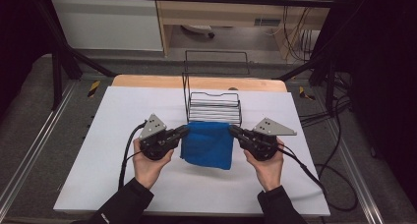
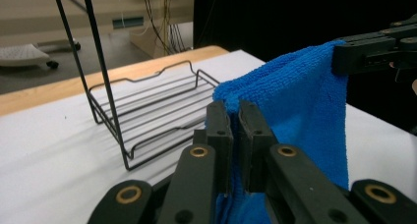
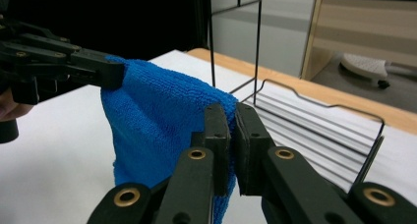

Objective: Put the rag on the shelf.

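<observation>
A blue cloth hangs folded above the white table top, stretched between both grippers. My left gripper is shut on its upper left corner, and my right gripper is shut on its upper right corner. In the left gripper view the cloth is pinched between the jaws and the other gripper holds its far corner. The right gripper view shows the cloth clamped the same way, with the left gripper at the far corner. A black wire rack stands just behind the cloth.
The wire rack has a tall upright back frame and a low slatted tray. The white sheet covers a wooden table. Black frame posts, cables and a dark curtain surround the table.
</observation>
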Available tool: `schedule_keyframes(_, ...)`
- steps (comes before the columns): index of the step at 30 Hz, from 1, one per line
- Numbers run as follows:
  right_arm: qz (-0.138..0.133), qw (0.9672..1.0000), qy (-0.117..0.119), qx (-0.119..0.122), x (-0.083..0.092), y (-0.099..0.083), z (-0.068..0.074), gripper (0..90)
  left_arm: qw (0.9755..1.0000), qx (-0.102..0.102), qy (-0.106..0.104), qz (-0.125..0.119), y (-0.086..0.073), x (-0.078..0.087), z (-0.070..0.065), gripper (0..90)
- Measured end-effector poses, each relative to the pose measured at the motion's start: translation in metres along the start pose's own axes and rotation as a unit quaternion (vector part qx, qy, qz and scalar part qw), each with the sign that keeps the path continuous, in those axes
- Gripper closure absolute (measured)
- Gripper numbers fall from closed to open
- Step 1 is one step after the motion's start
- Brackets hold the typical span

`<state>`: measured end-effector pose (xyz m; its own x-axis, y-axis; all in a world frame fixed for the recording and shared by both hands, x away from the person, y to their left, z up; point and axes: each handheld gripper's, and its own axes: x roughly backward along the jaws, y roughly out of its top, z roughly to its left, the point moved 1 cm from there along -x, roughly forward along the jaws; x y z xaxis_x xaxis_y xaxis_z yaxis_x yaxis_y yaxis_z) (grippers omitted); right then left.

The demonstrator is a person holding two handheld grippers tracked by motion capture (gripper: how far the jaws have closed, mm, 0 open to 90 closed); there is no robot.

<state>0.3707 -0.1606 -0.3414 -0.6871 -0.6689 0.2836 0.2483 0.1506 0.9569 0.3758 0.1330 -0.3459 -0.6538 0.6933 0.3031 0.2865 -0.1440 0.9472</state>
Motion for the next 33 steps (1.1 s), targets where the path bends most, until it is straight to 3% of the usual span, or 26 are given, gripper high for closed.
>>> schedule_keyframes(19,-0.055,0.9978,-0.031,0.021,0.009,0.037,-0.002,86.0,0.9987,-0.009,0.002,-0.051,0.030,-0.006,0.002,85.3)
schedule_keyframes(27,-0.076,0.9959,-0.040,0.030,0.009,0.054,-0.003,86.1,0.9968,-0.010,0.007,-0.079,0.048,-0.003,0.006,85.5)
schedule_keyframes(33,-0.094,0.9938,-0.047,0.036,0.011,0.066,-0.004,86.1,0.9952,-0.023,0.013,-0.095,0.063,-0.002,0.005,85.6)
